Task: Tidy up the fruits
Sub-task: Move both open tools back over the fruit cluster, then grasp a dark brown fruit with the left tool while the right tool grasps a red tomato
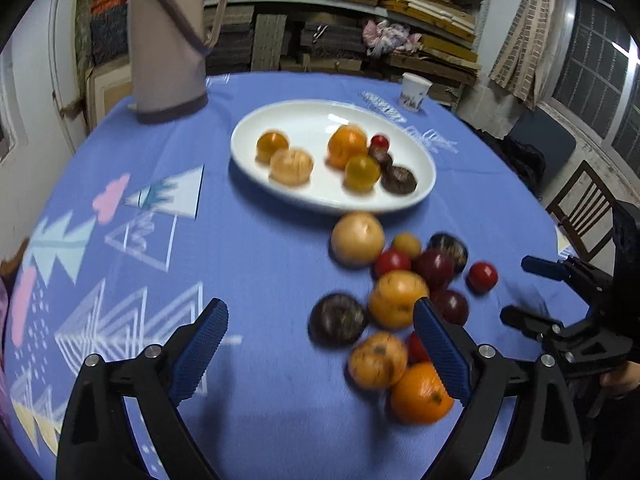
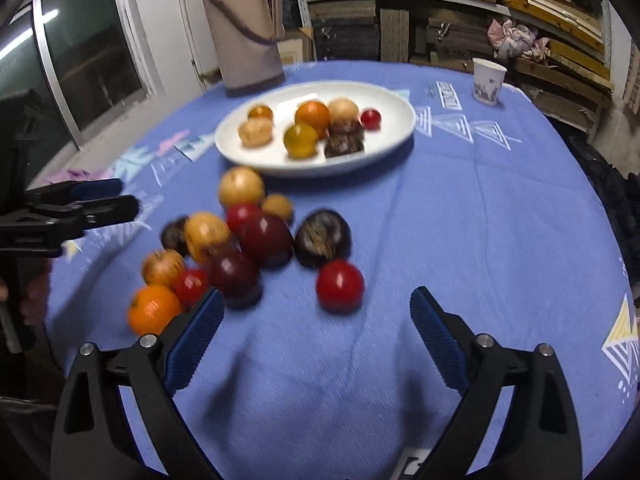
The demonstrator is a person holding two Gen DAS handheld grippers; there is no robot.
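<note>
A white oval plate (image 1: 280, 120) (image 2: 392, 128) on the blue tablecloth holds several fruits: oranges, yellow ones, dark ones and a small red one. In front of it lies a loose pile of fruit (image 1: 400, 296) (image 2: 240, 248), with an orange (image 1: 420, 396) (image 2: 154, 308) nearest and a red fruit (image 2: 340, 286) off to the pile's right. My left gripper (image 1: 320, 328) is open above the cloth, left of the pile, its right finger over the pile's edge. My right gripper (image 2: 316, 312) is open and empty, just short of the red fruit.
A tall beige thermos jug (image 1: 168, 40) (image 2: 248, 28) stands behind the plate to the left. A paper cup (image 1: 414, 91) (image 2: 488, 80) sits at the far right of the table. A wooden chair (image 1: 584, 212) stands beyond the right edge. Shelves of stacked boards fill the background.
</note>
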